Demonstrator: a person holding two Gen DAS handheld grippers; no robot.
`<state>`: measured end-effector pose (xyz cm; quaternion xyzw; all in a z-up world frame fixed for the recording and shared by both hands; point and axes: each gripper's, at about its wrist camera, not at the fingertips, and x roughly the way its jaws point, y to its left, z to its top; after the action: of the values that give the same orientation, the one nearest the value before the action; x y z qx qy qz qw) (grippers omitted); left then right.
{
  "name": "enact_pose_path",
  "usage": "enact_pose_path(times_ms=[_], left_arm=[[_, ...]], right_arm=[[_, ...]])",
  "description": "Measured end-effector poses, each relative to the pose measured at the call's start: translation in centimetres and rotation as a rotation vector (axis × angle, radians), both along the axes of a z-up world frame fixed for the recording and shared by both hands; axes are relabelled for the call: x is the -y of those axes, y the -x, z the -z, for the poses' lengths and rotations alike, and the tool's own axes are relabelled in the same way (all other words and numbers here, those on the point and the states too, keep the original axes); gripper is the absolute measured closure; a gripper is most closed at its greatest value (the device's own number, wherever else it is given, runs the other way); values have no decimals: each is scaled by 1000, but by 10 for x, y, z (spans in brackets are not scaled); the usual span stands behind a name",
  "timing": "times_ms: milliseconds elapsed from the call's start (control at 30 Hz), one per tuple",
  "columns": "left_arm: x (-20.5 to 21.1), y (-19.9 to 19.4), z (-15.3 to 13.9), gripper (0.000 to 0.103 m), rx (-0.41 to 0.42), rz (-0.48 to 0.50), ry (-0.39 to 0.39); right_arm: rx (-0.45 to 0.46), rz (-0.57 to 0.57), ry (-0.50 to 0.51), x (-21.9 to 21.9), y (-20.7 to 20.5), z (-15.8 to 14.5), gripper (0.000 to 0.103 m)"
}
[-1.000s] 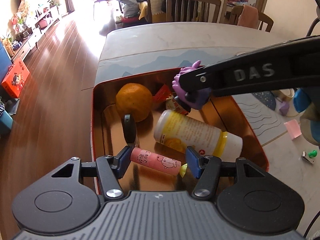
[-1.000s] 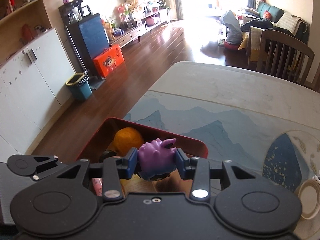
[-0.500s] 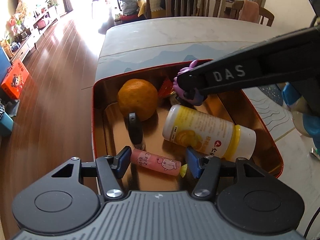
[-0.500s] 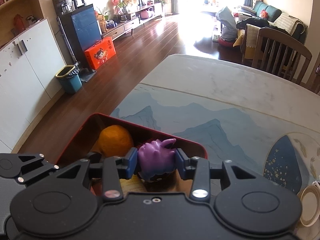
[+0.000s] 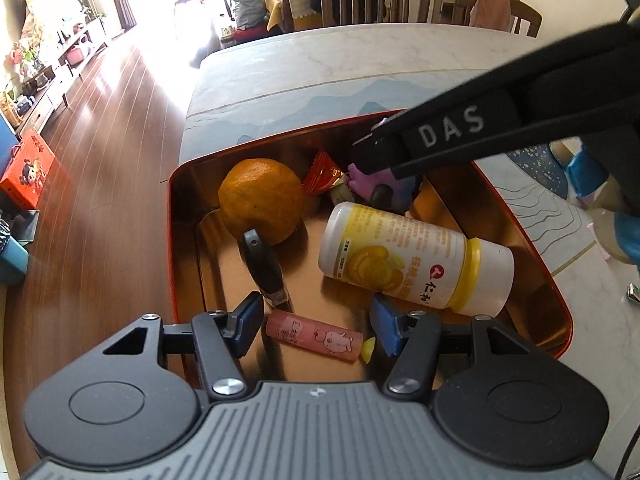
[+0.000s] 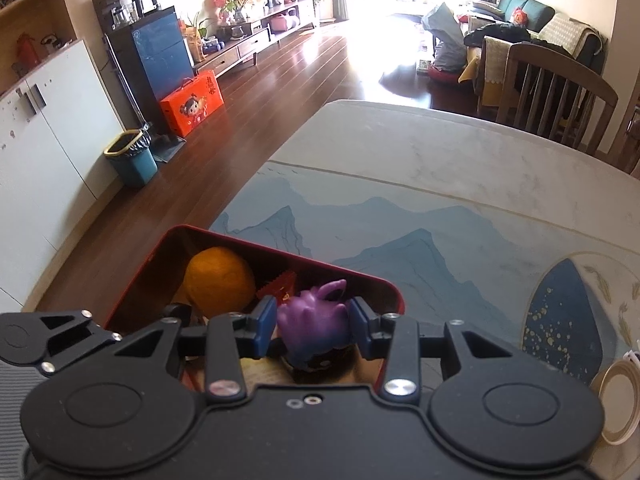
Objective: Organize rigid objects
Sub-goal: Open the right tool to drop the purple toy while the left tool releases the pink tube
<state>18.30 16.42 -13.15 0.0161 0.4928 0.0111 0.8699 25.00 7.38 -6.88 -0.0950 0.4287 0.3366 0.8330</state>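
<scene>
A red tin box [image 5: 558, 316] with a shiny gold inside sits at the table's corner. In it lie an orange [image 5: 260, 200], a yellow-and-white bottle [image 5: 416, 260] on its side, a black car key [image 5: 264, 268], a pink tube [image 5: 316, 336] and a red wrapper [image 5: 322, 172]. My right gripper [image 6: 314, 320] has opened a little around a purple toy [image 6: 312, 316], which sits low at the box's far side [image 5: 380, 188]. My left gripper [image 5: 316, 322] is open and empty above the pink tube.
The box also shows in the right wrist view [image 6: 144, 280]. A tape roll [image 6: 616, 400] lies on the table at the right. Wooden chairs [image 6: 552, 92] stand at the far edge. The wooden floor drops off left of the box.
My right gripper has lowered the purple toy into the far side of the box and its fingers have spread slightly. My left gripper has stayed open above the pink tube.
</scene>
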Motion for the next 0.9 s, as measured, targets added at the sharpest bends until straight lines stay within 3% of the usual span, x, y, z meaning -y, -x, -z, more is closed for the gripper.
enact_pose_path(times_ms=[433,900], left_arm=[[-2,1,-4,37,-3,-27,16],[-5,21,-20,30,47,-57,25]], right_arm=[[-41,4,-37,13,8,-6,51],[-20,3,-88,28,28,-25,39]])
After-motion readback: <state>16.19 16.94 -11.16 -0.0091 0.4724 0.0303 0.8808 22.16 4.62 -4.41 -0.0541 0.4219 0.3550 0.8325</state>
